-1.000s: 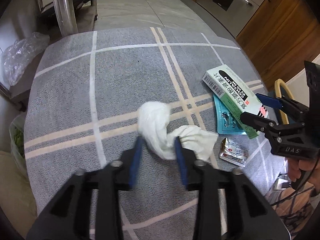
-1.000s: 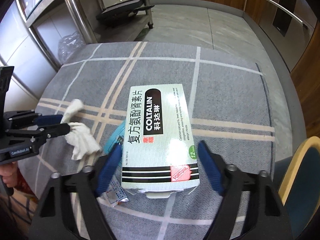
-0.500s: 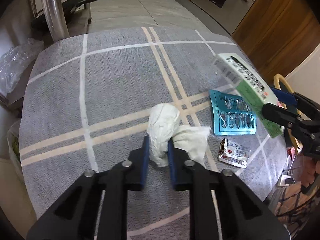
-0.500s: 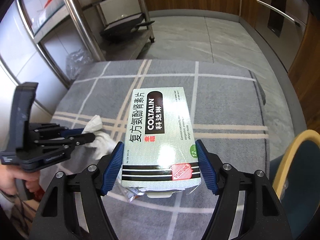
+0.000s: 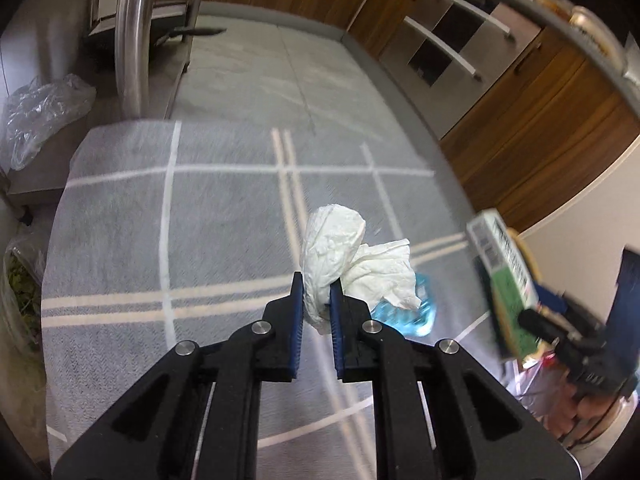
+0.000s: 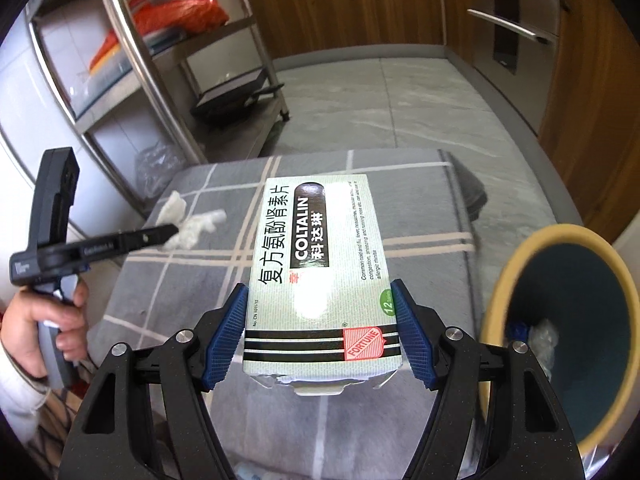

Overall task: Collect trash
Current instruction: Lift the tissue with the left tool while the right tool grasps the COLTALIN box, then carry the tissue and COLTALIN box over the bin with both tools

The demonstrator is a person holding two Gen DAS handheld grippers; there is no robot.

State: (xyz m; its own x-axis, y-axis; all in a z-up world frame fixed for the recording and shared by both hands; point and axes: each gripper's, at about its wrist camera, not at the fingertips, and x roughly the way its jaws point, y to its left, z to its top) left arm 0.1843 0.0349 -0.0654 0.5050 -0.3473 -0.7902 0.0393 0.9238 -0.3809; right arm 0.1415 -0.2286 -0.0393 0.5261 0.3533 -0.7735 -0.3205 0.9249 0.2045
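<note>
My left gripper (image 5: pixel 317 304) is shut on a crumpled white tissue (image 5: pixel 340 248) and holds it above the grey checked tablecloth (image 5: pixel 120 248). The tissue also shows in the right wrist view (image 6: pixel 192 224), at the tip of the left gripper (image 6: pixel 170 230). My right gripper (image 6: pixel 320 320) is shut on a white and green Coltalin medicine box (image 6: pixel 320 264), lifted off the table. The box shows blurred in the left wrist view (image 5: pixel 506 280). A blue blister pack (image 5: pixel 412 312) lies on the cloth behind the tissue.
A yellow-rimmed bin (image 6: pixel 568 332) with some trash inside stands at the table's right. A steel shelf rack (image 6: pixel 132 60) stands at the left with a clear plastic bag (image 5: pixel 36 116) on it. Wooden cabinets (image 5: pixel 540 120) line the far right.
My left gripper has closed on the tissue and lifted it. My right gripper has closed on the medicine box and raised it off the blister pack, toward the bin side.
</note>
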